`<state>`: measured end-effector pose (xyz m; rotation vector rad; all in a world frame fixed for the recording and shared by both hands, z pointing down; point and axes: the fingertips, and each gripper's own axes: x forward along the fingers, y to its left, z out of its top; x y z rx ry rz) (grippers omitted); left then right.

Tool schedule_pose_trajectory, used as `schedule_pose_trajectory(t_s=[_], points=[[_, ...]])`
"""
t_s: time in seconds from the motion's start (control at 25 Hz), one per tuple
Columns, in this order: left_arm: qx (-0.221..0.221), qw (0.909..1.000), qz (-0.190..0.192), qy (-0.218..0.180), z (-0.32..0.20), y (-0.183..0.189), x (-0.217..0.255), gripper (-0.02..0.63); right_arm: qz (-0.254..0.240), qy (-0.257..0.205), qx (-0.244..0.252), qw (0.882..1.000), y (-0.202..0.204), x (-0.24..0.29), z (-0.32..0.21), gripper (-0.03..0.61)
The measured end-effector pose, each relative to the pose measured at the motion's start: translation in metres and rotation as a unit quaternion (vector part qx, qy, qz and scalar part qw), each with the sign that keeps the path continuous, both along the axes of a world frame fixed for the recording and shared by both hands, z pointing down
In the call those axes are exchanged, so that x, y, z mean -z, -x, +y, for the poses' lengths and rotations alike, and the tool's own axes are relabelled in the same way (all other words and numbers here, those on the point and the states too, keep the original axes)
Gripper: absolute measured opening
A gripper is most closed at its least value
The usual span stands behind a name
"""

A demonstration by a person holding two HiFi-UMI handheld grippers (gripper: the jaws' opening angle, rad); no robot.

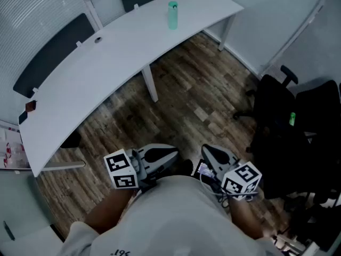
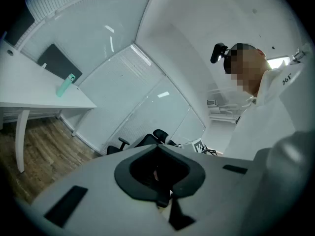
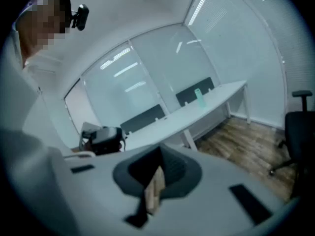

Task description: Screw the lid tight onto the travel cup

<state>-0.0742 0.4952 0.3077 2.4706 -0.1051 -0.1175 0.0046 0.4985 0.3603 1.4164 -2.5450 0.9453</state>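
White desk [image 1: 101, 84] carries the upright travel cup [image 1: 173, 15], well apart from both grippers. Left gripper [image 1: 169, 153] and right gripper [image 1: 210, 152] have jaws pressed together, empty.

You hold two grippers, left gripper [image 1: 161, 154] and right gripper [image 1: 214, 153]; ahead of you stand one desk [image 1: 106, 73], one cup [image 1: 173, 15] and two panels [image 1: 53, 55].

We see the travel cup [image 1: 172, 17], slim and pale green, standing upright with its lid [image 1: 173, 5] on top, near the bench's [image 1: 106, 63] far edge, toward its right end.
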Motion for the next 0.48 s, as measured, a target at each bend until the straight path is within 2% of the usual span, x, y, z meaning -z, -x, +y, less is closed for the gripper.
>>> schedule_pose_trajectory(t_s=[0.48], points=[[0.020,0.9998,0.001,0.007,-0.0080,0.0007,-0.0046,0.023,0.002,0.008,-0.009,1.000,-0.0090,-0.0058,-0.0033,0.021]])
